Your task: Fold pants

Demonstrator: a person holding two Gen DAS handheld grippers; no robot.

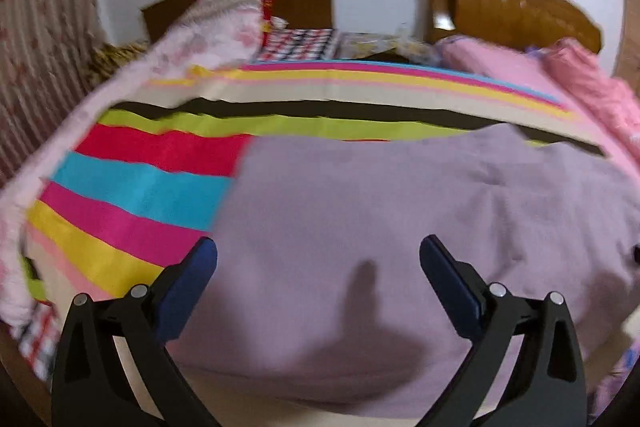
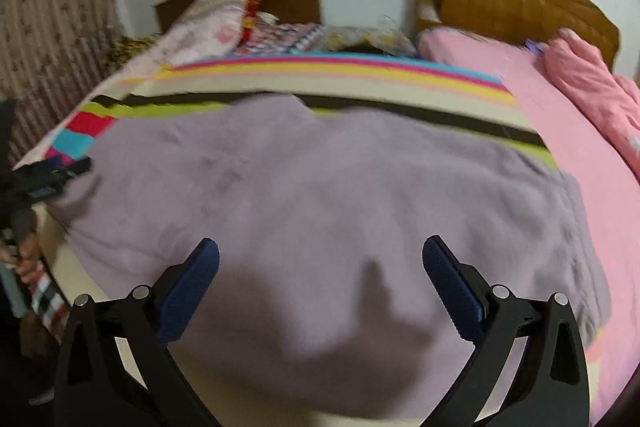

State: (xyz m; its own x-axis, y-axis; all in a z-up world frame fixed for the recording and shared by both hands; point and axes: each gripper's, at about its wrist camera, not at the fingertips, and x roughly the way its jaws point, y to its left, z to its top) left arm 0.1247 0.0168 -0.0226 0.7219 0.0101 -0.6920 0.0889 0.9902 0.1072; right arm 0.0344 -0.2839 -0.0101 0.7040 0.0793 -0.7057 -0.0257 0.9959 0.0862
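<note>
Lilac pants (image 1: pixel 360 211) lie spread flat on a striped bedsheet (image 1: pixel 132 187). In the right wrist view the pants (image 2: pixel 320 195) fill the middle of the bed. My left gripper (image 1: pixel 318 251) is open and empty, hovering over the pants' left part near their left edge. My right gripper (image 2: pixel 320 253) is open and empty, over the pants' near middle. The left gripper also shows at the left edge of the right wrist view (image 2: pixel 48 179), beside the pants' left edge.
A pink sheet (image 2: pixel 580 147) and pink quilt (image 2: pixel 592 87) lie to the right. A floral pillow (image 1: pixel 208 31) and bedding sit at the back left. A wooden headboard (image 2: pixel 520 3) stands at the back right. The bed's near edge (image 2: pixel 72 267) is close.
</note>
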